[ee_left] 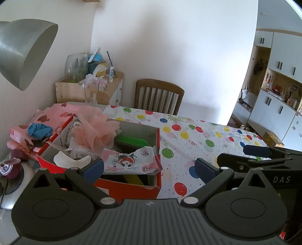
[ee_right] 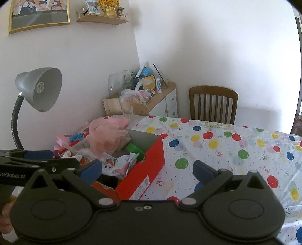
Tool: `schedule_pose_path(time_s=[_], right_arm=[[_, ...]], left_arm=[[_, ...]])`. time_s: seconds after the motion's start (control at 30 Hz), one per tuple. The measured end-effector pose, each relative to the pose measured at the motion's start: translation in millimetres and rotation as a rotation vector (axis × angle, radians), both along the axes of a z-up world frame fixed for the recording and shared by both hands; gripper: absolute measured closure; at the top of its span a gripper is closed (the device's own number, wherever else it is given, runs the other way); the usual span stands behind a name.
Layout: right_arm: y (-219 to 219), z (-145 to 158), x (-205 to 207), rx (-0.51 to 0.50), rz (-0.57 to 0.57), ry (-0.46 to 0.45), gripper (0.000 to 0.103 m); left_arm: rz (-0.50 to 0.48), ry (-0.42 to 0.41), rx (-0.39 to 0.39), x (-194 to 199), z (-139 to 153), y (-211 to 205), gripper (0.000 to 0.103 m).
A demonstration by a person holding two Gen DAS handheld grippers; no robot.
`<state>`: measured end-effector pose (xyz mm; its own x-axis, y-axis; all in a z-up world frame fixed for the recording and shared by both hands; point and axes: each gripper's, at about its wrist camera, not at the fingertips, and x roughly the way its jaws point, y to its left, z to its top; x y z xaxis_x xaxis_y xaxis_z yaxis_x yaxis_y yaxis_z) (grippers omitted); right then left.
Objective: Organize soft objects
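Left view alone shows cabinets [ee_left: 273,105]; right view, a framed picture [ee_right: 38,16]. Both claws [ee_left: 149,167] [ee_right: 147,169] open, empty, above balloon-print surface [ee_left: 198,143].

Pink mesh pouf [ee_left: 98,130] and printed cloth [ee_left: 130,162] (crumpled) fill the red box [ee_left: 132,188]

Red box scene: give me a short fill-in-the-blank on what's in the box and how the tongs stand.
1. The pink mesh pouf sits inside the ____ box.
2. Both the left tongs and the right tongs are ____.
3. The tablecloth is printed with ____.

Missing words: red; open; balloons
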<state>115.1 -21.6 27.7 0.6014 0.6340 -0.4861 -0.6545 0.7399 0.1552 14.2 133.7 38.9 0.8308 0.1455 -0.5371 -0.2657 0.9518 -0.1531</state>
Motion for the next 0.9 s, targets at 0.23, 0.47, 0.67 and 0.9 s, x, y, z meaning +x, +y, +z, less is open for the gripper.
schedule_pose_path(time_s=[0.23,0.47,0.67,0.9], right_arm=[[-0.6,-0.7,0.6,-0.002,-0.002,0.002,0.000],[1.5,-1.9,0.4,-0.004,0.023,-0.001,0.000],[3.4,-2.1,-0.3,-0.006,0.030,-0.015,0.000],[4.7,-1.2,2.3,-0.011,0.012,-0.023,0.000]], left_arm=[[0.006,0.004,0.002,0.9,-0.3,-1.3,0.000],[0.023,0.014,0.014,2.4,-1.2,-1.5,0.000],[0.026,0.019,0.016,2.3,-2.1,0.3,0.000],[0.024,0.001,0.016,1.0,-1.4,3.9,0.000]])
